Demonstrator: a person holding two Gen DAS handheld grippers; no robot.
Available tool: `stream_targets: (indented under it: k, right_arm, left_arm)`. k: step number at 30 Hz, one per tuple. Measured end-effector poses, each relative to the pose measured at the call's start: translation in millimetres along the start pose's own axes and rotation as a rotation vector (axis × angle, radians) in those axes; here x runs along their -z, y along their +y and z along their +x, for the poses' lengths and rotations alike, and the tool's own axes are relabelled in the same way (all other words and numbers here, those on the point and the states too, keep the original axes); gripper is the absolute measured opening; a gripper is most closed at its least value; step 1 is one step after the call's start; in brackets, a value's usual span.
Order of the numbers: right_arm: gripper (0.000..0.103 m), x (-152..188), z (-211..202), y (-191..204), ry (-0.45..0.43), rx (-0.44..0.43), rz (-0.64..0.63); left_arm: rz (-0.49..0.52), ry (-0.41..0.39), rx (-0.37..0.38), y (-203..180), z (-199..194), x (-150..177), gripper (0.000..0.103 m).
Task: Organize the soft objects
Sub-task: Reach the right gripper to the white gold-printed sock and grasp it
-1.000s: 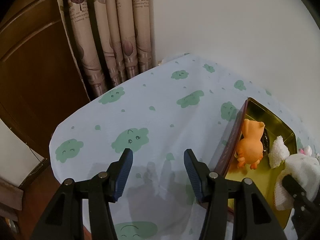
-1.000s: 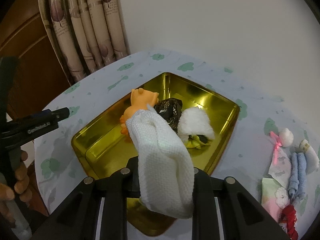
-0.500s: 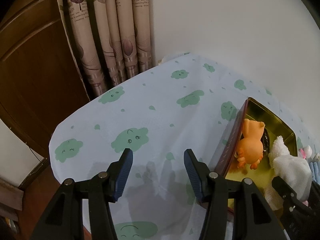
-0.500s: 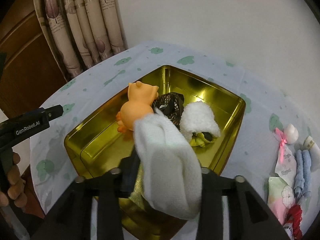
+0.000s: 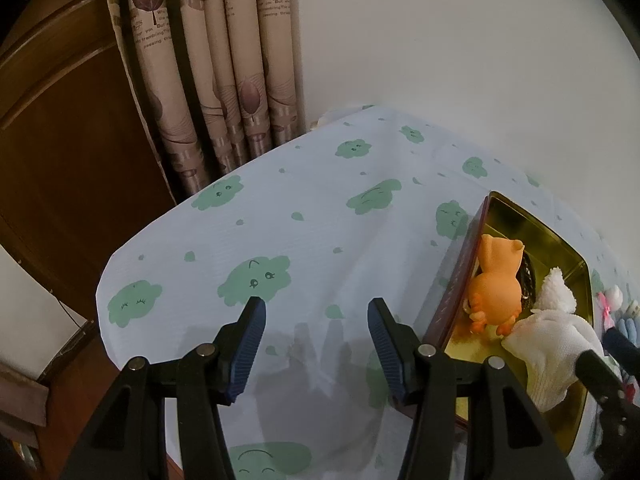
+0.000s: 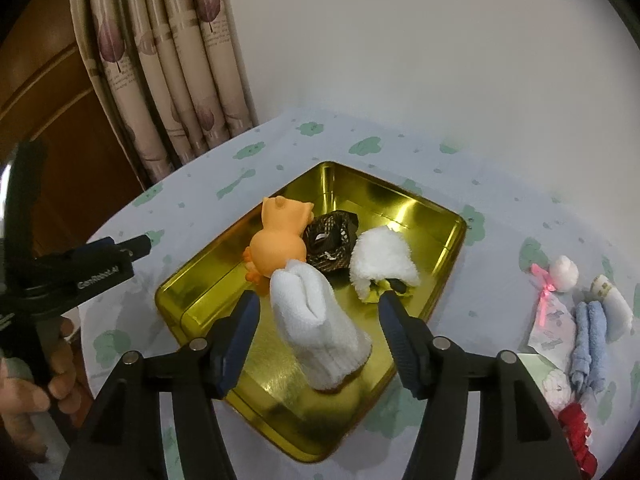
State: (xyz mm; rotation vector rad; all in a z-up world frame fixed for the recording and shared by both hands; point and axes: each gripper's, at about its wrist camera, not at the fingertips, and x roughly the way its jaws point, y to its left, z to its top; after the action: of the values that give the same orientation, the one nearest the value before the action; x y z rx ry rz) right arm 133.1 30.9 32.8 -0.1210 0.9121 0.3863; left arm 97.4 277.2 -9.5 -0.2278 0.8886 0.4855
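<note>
The right gripper (image 6: 316,308) is hanging over the near half of the shallow gold metal tin (image 6: 436,216), and its jaws are opening. The folded white knit cloth (image 6: 320,328) is lying between the blue ribbed pads (image 6: 240,332) with a gap showing on both sides — neither pad is pressing on it. The cloth is resting on the tin floor, its rolled end pointing away from the gripper.

Beyond the gripper, inside the tin, three items are sitting in a row:
- the orange rubber animal toy (image 6: 280,240), ahead and to the left, touching the far end of the cloth;
- the dark brown woven pouch (image 6: 330,240), straight ahead, just beside the toy;
- the fluffy white plush piece (image 6: 382,262), ahead and to the right, with a yellow and black part showing under it.

To the right of the gripper, outside the tin, a group of small fabric items is lying on the desk — among them a rolled blue towel (image 6: 586,336) and a red ruffled band (image 6: 576,436).

The left gripper (image 5: 316,334) is hovering over the cloud-print tablecloth (image 5: 280,208), left of the tin. Its jaws are standing wide, with nothing between them. In the right wrist view a hand (image 6: 36,376) is gripping its handle.
</note>
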Motion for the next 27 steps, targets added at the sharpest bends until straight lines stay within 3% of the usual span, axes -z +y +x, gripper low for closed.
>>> stream_targets:
  k: [10,21,27]
  right_arm:
    - [0.06,13,-37,-46,-0.031,0.073,0.039]
    - [0.06,36,-64,-169,-0.028,0.291,0.188]
    - [0.06,42,-62,-223,0.004,0.362,0.229]
  left_arm:
    - [-0.005,0.0,-0.001,0,-1,1,0.054]
    - [0.008,-0.01,-0.014,-1,-2,2,0.054]
    - [0.043,-0.018,-0.029,-4,-1,2,0.054]
